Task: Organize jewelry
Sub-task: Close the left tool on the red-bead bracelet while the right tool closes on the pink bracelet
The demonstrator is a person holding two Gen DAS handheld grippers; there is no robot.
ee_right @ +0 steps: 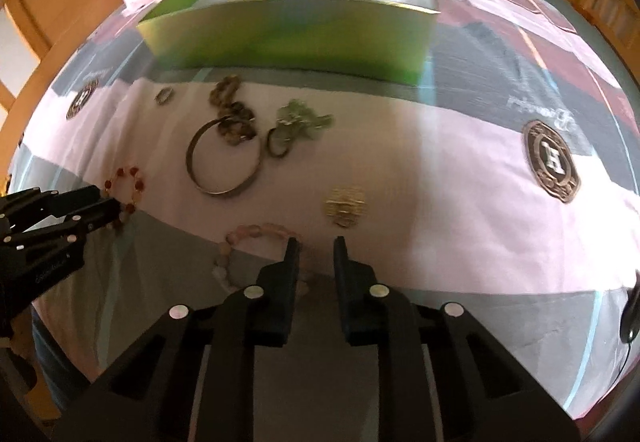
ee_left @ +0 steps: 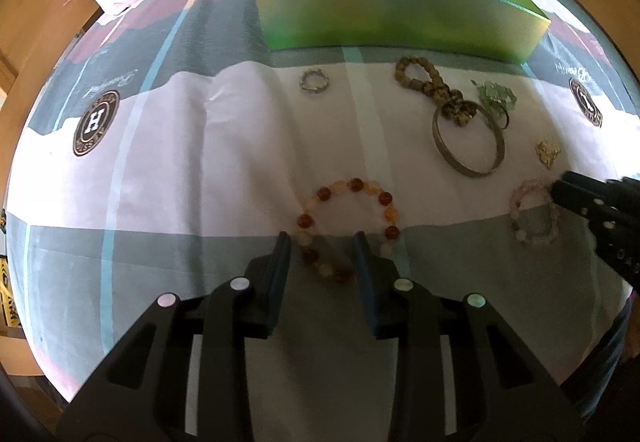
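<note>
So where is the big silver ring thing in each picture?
Left wrist view: the plain silver metal bangle lies right of centre, just beyond the orange-and-white bead bracelet.
Right wrist view: the bangle lies left of centre, on the pale part of the bedsheet.
Shared landmark: the open green cardboard box sits behind it in both.

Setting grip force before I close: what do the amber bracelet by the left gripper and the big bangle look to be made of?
Amber bracelet: round glossy beads, translucent red-orange and milky, likely polished stone or glass. Bangle: plain rigid band, dull grey sheen, probably metal. Left gripper is open around the bracelet's near beads.
</note>
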